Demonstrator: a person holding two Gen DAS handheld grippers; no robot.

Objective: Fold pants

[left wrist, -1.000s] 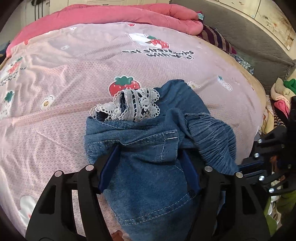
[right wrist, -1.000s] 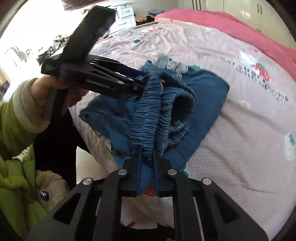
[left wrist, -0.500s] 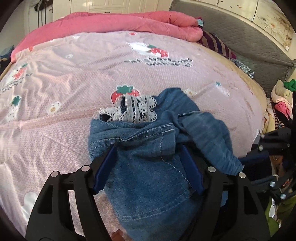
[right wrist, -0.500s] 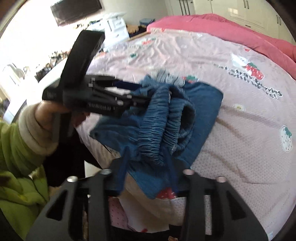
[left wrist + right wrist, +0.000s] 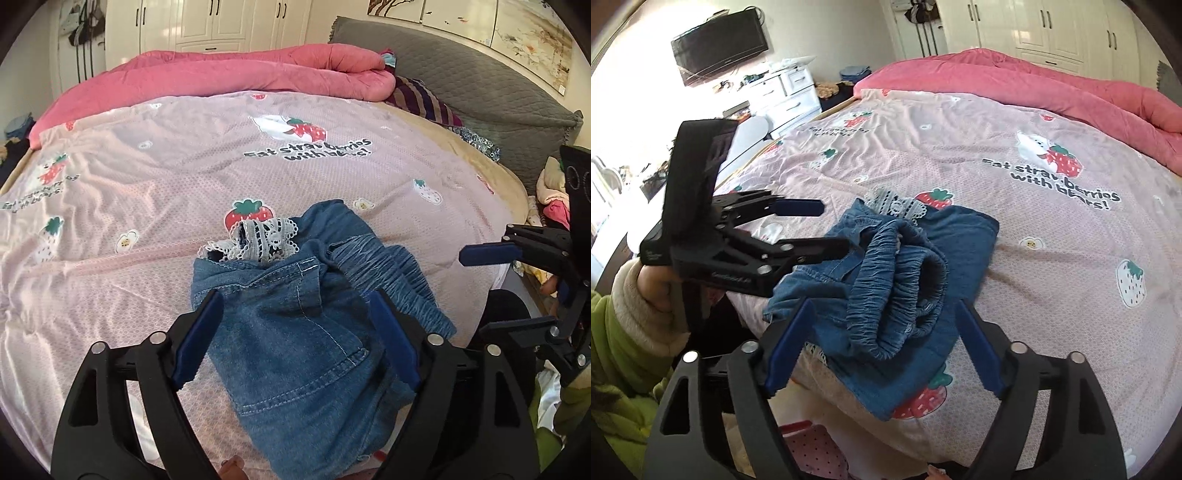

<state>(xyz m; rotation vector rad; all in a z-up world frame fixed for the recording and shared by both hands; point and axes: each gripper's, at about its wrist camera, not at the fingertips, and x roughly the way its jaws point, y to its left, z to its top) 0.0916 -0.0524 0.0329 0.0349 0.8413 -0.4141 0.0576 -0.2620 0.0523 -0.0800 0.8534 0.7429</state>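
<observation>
The pants (image 5: pixel 295 325) lay bunched near the bed's front edge on a pink strawberry sheet (image 5: pixel 147 184), lace trim at their far side. A rolled pink duvet (image 5: pixel 229 74) lined the far side; white wardrobes (image 5: pixel 221 22) stood behind. The left gripper (image 5: pixel 295 339) and right gripper (image 5: pixel 882 347) were opening their jaws, released, astride the denim.

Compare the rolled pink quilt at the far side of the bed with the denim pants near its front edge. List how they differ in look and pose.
The pink quilt is plain pink and thick, rolled long across the bed's far side. The denim pants are blue, stitched, with a gathered waistband and white lace trim, bunched in a small heap that overhangs the front edge. Both lie on the strawberry-print sheet.
</observation>
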